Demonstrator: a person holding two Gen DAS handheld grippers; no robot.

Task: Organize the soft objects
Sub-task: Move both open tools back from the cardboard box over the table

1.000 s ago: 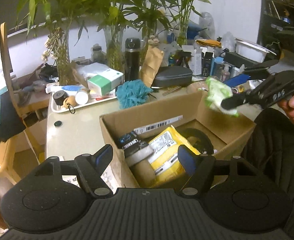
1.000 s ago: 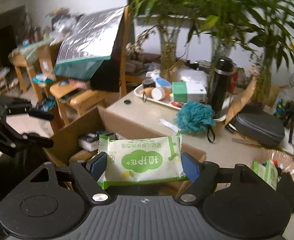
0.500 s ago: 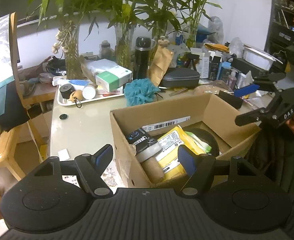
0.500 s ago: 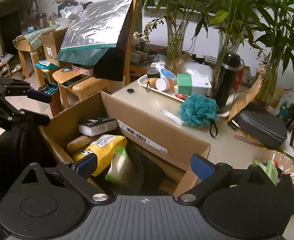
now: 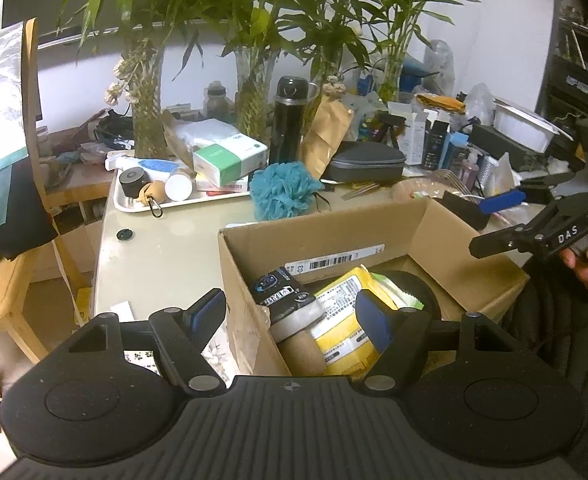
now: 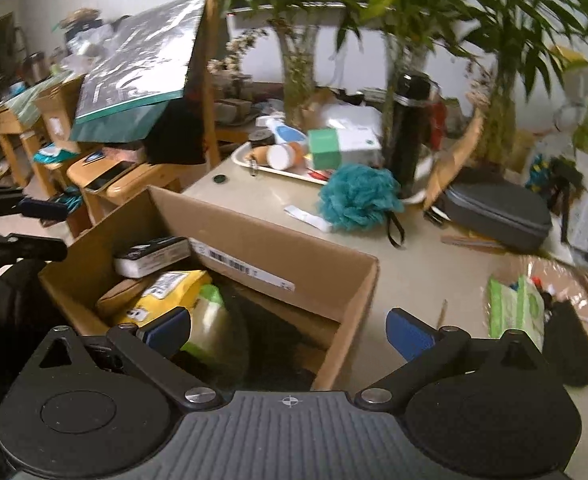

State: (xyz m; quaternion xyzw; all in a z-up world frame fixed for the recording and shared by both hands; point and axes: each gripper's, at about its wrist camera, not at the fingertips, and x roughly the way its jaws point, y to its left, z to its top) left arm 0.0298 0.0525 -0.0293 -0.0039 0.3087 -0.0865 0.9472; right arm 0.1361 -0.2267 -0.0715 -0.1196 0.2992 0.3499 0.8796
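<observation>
Lying below hand-held gripper (image 6: 287, 330): wipes pack (image 6: 209, 320)

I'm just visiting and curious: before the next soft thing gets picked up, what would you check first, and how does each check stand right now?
1. Right gripper empty: ok, its jaws are opening with nothing between them.
2. Left gripper empty: ok, jaws apart, holding nothing.
3. Green-and-white wipes pack inside the cardboard box: ok, it lies beside the yellow pack.
4. Room left in the box: ok, a dark gap shows on one side.
5. Next soft thing within sight: ok, the teal bath pouf sits on the table past the box, with nothing on top of it.
6. Second green pack free to lift: cannot tell, the picture is blurred there.
</observation>
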